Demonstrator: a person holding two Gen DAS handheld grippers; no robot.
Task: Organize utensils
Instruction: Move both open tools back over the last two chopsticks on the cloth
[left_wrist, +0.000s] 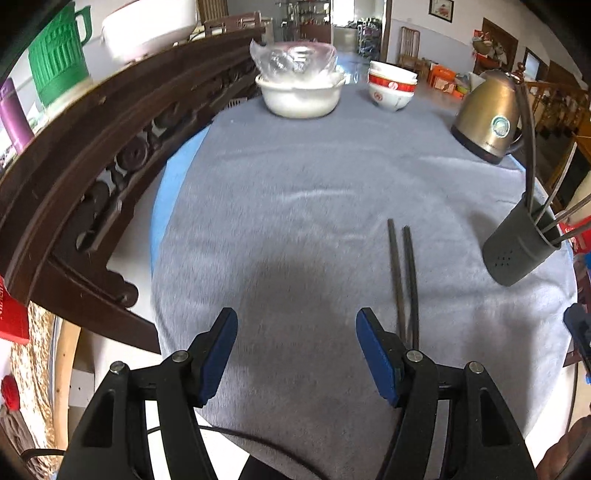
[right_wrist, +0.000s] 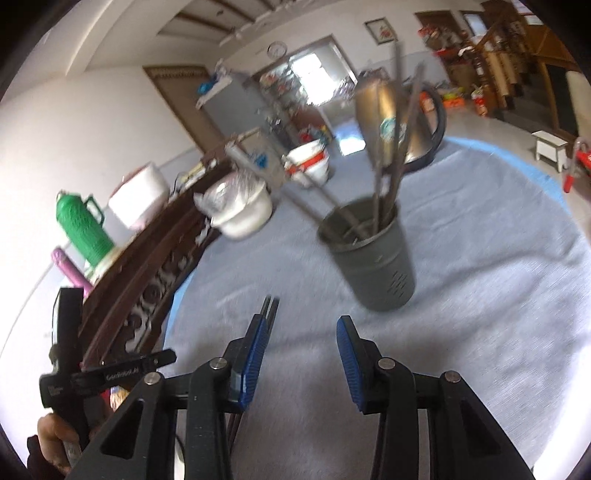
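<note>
soft grey cloth (left_wrist: 295, 206) is spread over a round table, with a strip of blue seen at its edge, and a dark carved wooden rail (left_wrist: 92, 155) is curved along one side. two thin dark chopsticks (left_wrist: 404, 280) are laid flat on the cloth, side by side and almost touching, just beside the right finger of the left gripper (left_wrist: 296, 354). a round grey holder (left_wrist: 517, 243), smooth with small holes in its wall, is stood near them on the cloth, and a few long thin utensils are leaned inside it; how many cannot be told. farther back, one wide white bowl (left_wrist: 301, 98) is topped with a crinkly clear plastic bag, one stack of white bowls with red bands (left_wrist: 392, 88) is set beside it, and one shiny gold kettle (left_wrist: 487, 122) is stood well apart. one ribbed green jug (left_wrist: 57, 62) is kept on the rail. the left gripper is held open over bare cloth, and nothing is gripped or touched by its blue ribbed pads (left_wrist: 218, 362). the right gripper (right_wrist: 301, 358) is held open too, less wide, with only cloth between its fingers; the tips of the chopsticks are seen just past its left finger, and the holder is stood near, ahead of it.
</note>
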